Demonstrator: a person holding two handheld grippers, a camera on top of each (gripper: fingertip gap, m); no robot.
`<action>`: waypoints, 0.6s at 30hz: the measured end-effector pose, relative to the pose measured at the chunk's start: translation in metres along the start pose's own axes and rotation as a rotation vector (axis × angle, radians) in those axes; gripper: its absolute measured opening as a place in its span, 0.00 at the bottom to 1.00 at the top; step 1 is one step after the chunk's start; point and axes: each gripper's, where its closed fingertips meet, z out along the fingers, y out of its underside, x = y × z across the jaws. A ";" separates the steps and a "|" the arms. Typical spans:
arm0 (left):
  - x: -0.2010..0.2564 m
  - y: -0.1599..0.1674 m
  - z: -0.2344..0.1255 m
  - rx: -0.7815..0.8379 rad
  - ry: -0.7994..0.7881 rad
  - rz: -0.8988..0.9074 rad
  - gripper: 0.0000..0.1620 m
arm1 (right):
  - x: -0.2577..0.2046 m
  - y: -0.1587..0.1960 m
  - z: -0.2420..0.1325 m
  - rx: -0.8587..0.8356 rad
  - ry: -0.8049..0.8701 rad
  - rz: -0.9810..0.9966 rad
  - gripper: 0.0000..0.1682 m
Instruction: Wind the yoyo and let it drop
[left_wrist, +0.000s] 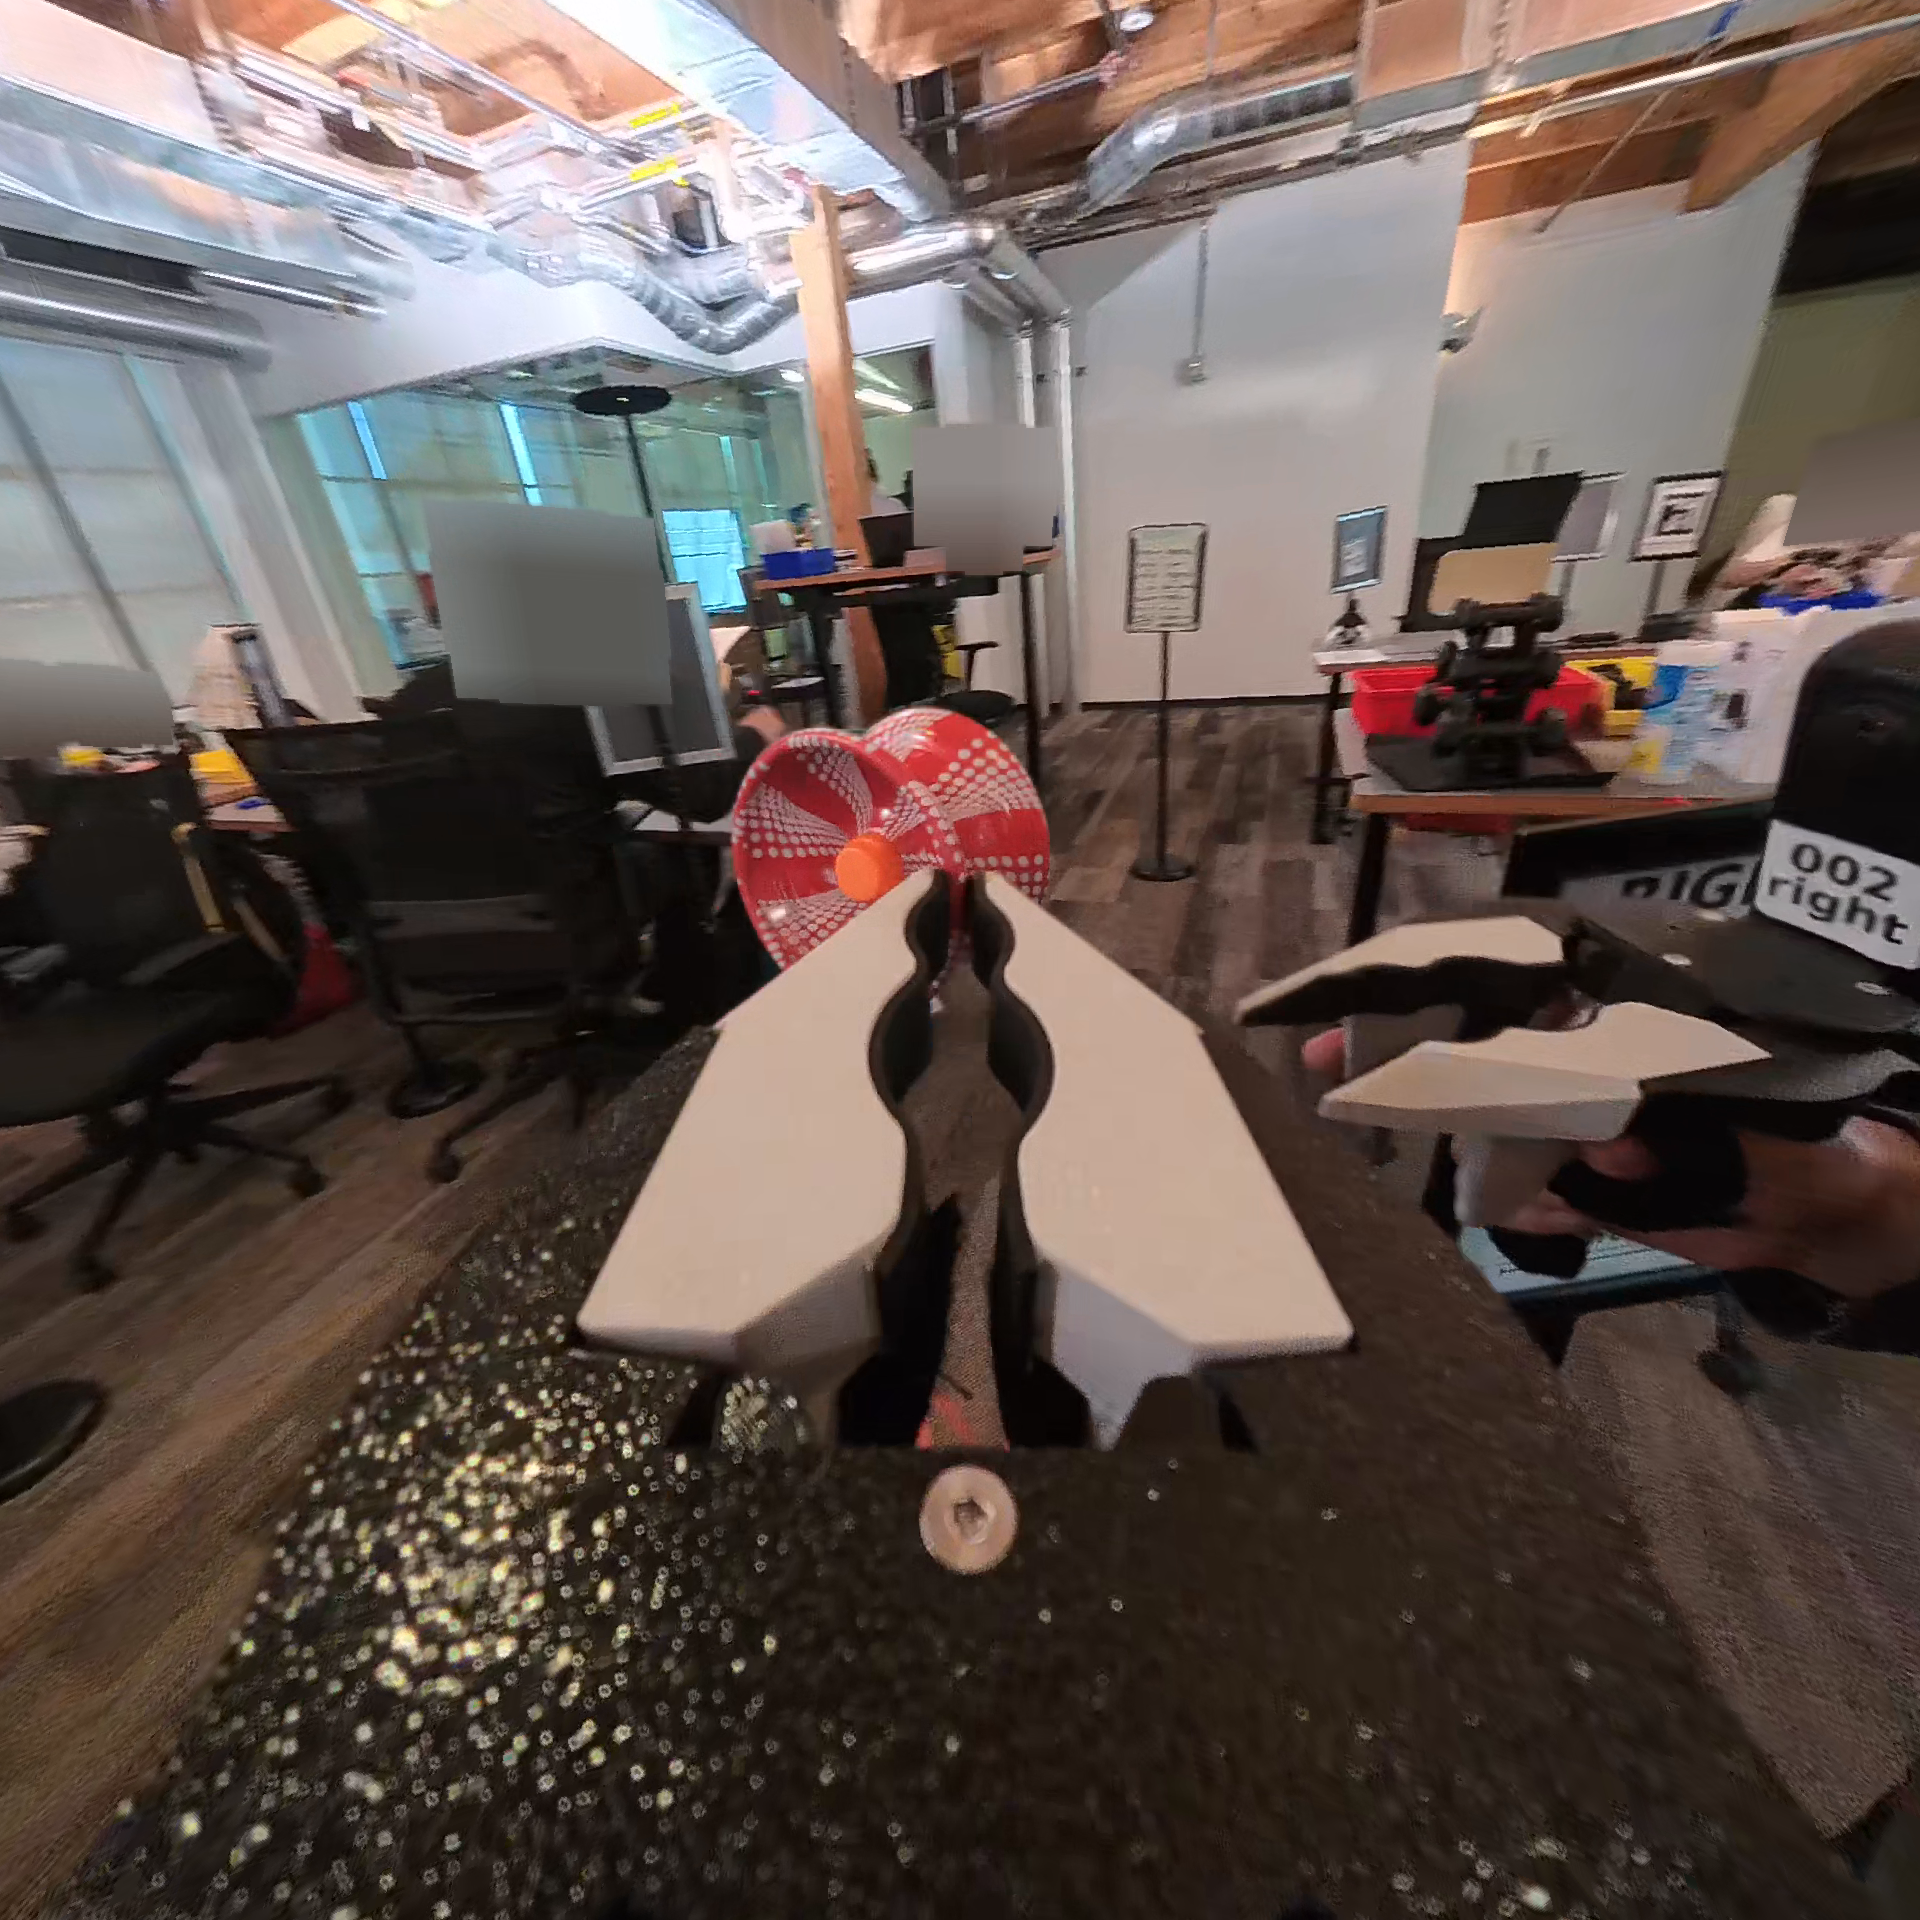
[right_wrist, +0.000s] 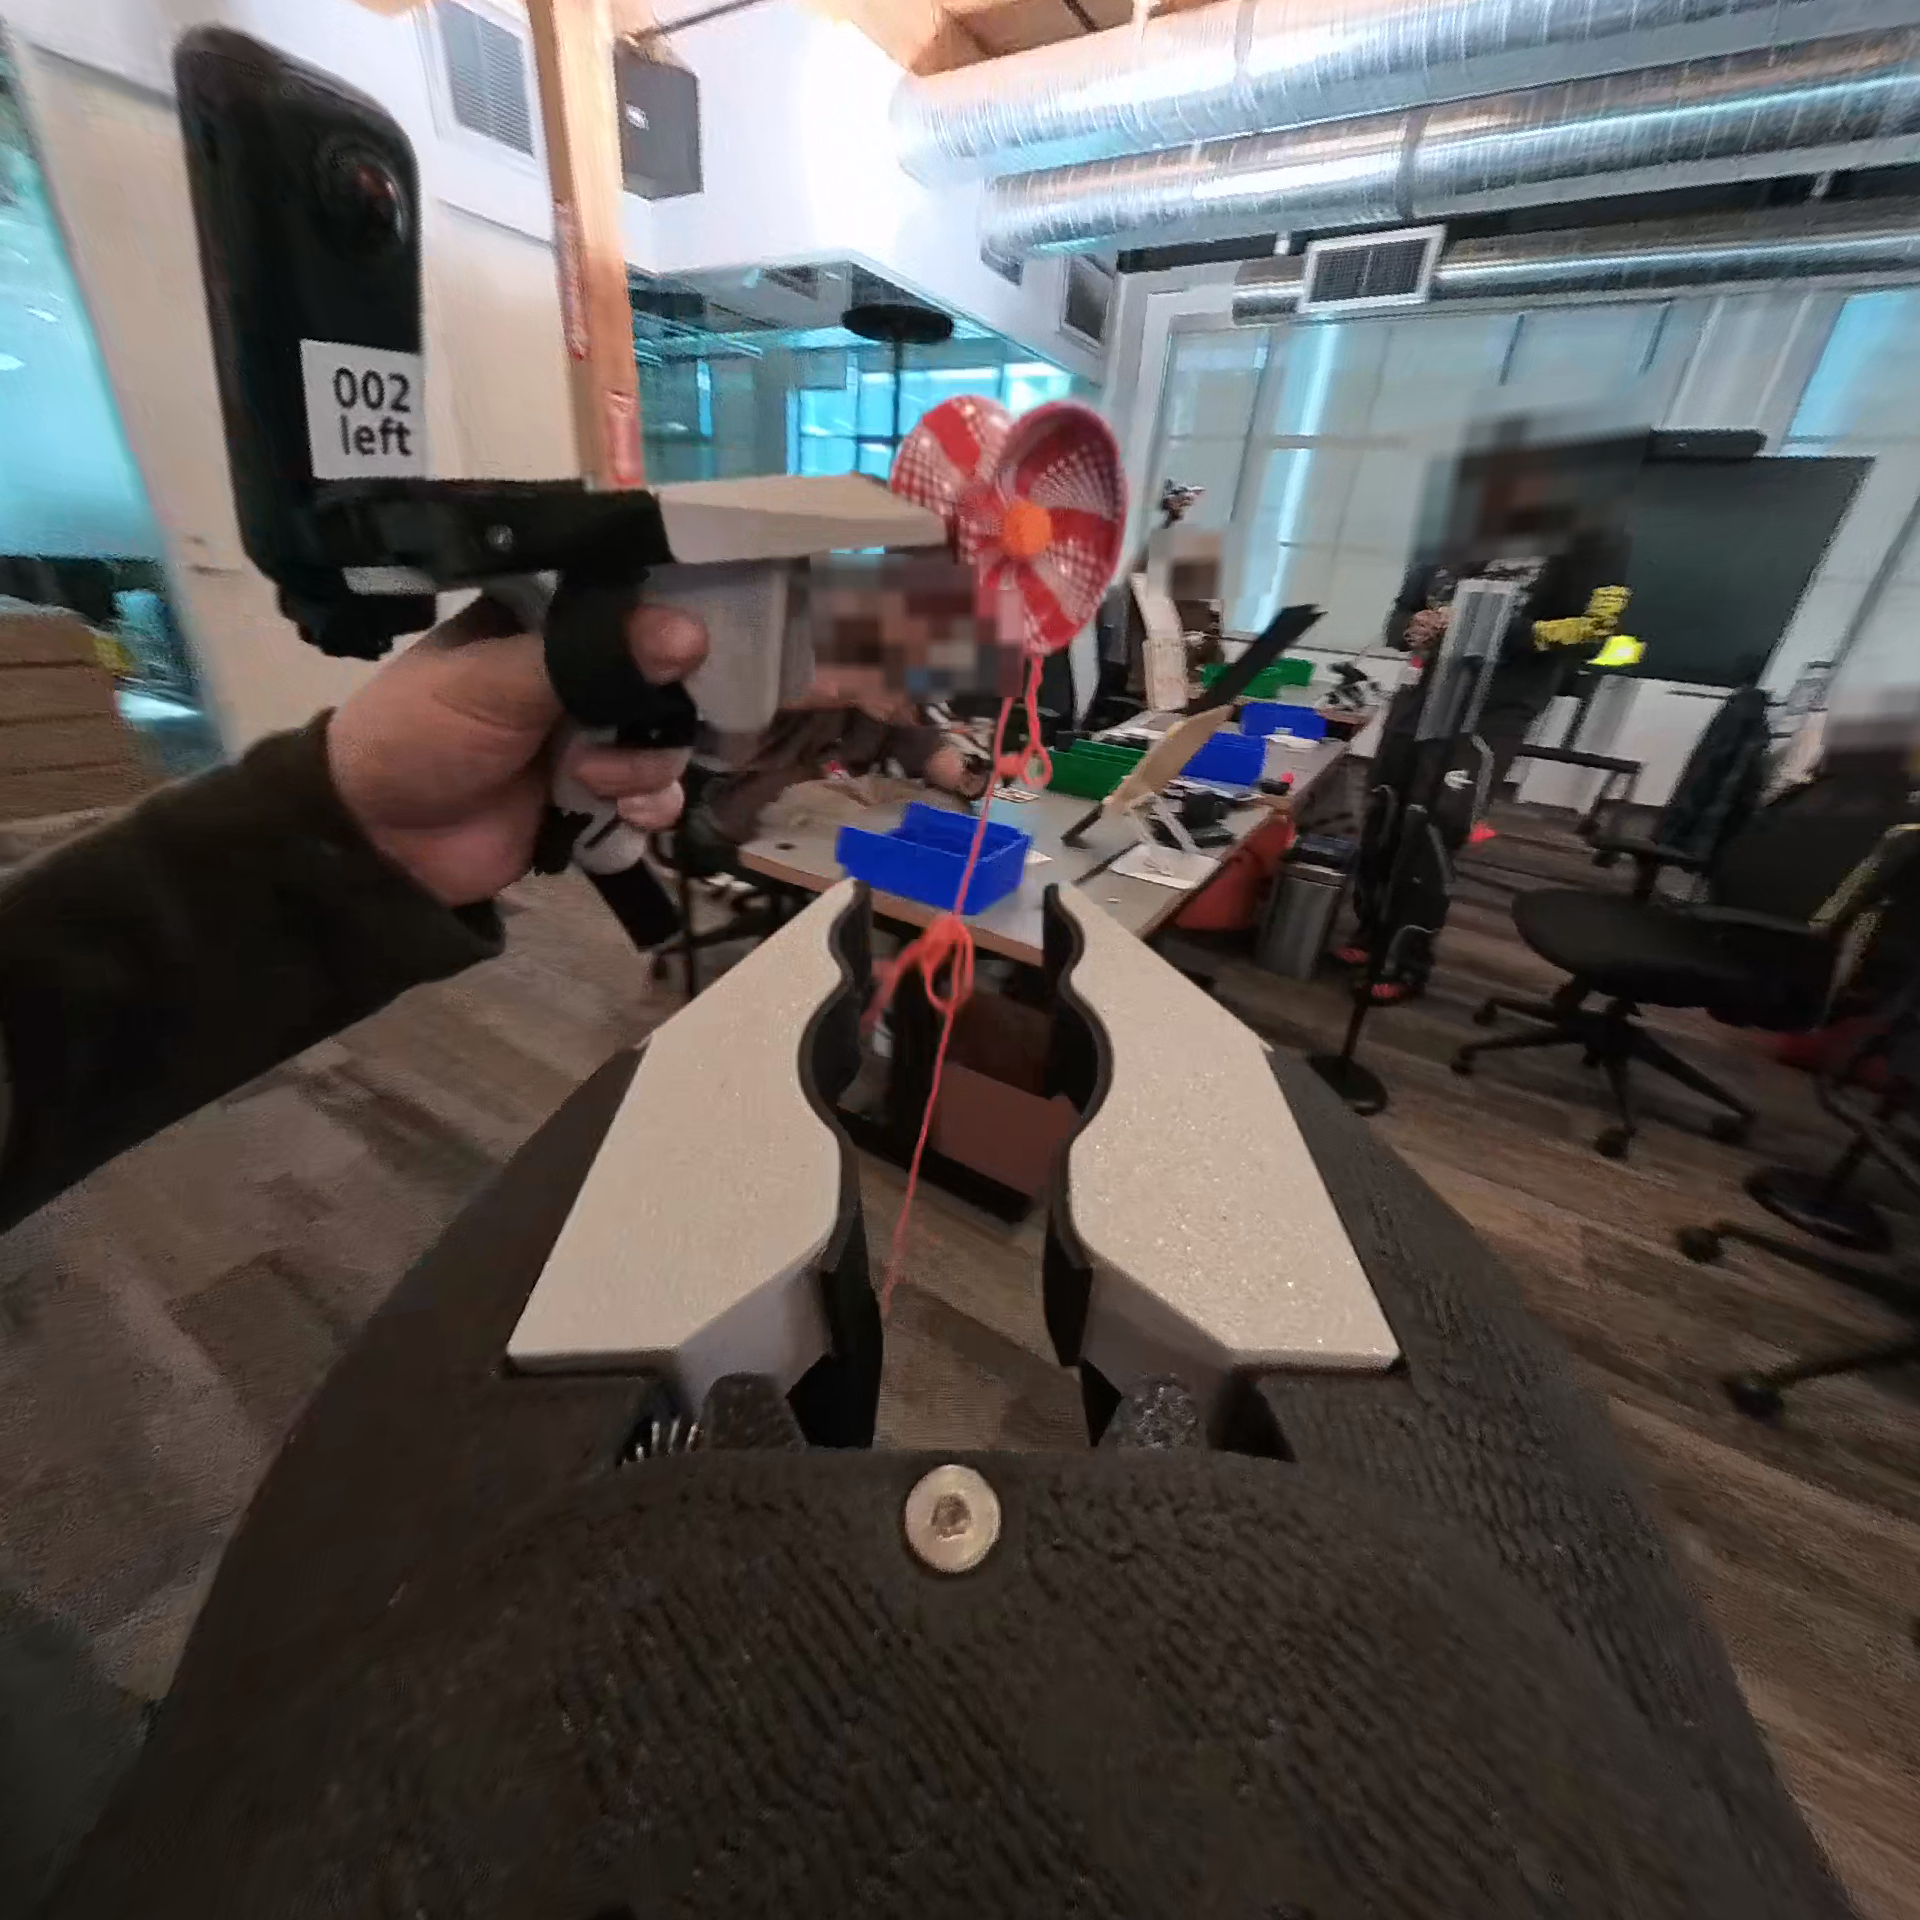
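Grey wavy-edged fingers (right_wrist: 1205, 1174) of the right gripper (right_wrist: 956, 904) stand parted, released, with the thin red string (right_wrist: 920, 1153) and its knot hanging loose between them. Higher up, the left gripper (left_wrist: 956, 883) is clenched on the glossy red yoyo (left_wrist: 883, 831) (white-dotted, flared halves, orange hub). Judging by the slack, winding goes best by pinching the string and keeping it taut.

The yoyo (right_wrist: 1013, 525) sits at the tips of the left gripper (right_wrist: 940, 514), its rim between them. Below the yoyo its string (right_wrist: 966, 883) hangs down into the gap between the spread fingers of the right gripper (right_wrist: 956, 904), which is below the yoyo and nearer that camera.
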 end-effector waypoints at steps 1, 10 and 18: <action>0.000 0.002 0.009 -0.002 0.024 -0.007 0.01 | 0.007 -0.005 0.008 -0.010 0.031 -0.016 0.18; -0.016 0.030 0.047 -0.076 0.109 0.073 0.01 | 0.064 -0.041 0.059 0.065 0.219 0.120 0.09; -0.016 0.048 0.031 -0.106 0.112 0.058 0.01 | 0.053 -0.026 0.083 0.091 0.058 0.359 0.08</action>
